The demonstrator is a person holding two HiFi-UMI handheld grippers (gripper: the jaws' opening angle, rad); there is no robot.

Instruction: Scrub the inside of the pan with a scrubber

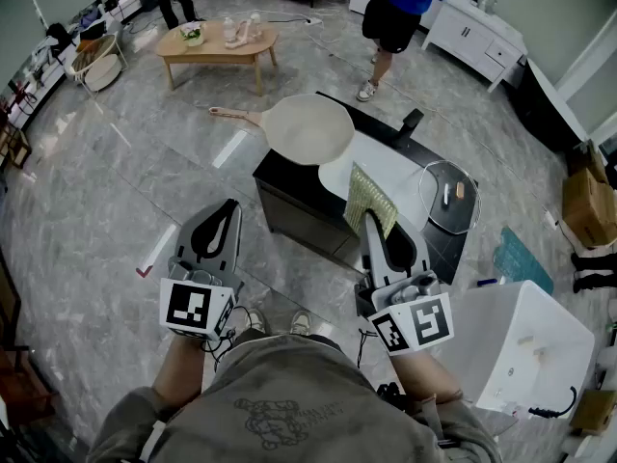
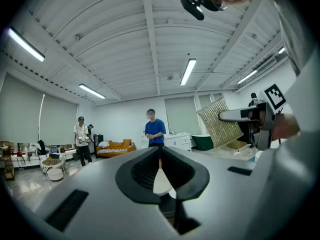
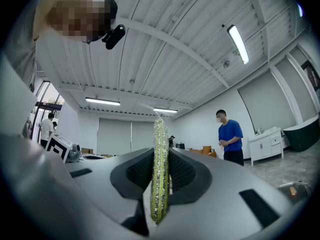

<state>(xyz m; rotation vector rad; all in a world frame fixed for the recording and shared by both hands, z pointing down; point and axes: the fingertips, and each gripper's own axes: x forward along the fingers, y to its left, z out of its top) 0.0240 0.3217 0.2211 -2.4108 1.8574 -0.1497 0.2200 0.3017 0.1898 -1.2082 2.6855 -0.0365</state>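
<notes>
A cream pan (image 1: 307, 128) rests on the far end of a black table (image 1: 289, 183), its handle pointing left. My right gripper (image 1: 371, 222) hovers over the table's near side, shut on a yellow-green mesh scrubber (image 1: 370, 199) that sticks up past its jaws, short of the pan. In the right gripper view the scrubber (image 3: 160, 169) stands edge-on, clamped between the pads of the right gripper (image 3: 160, 156). My left gripper (image 1: 224, 216) hangs over the floor left of the table, shut and empty. In the left gripper view the left gripper (image 2: 160, 156) has its jaws together, and the scrubber (image 2: 220, 121) shows at the right.
A glass lid (image 1: 448, 196) lies on the table's right end. A white box (image 1: 521, 355) stands at my right and a cardboard box (image 1: 588, 205) beyond it. A person in blue (image 1: 400, 13) stands past the table. A wooden coffee table (image 1: 217, 41) is at the far left.
</notes>
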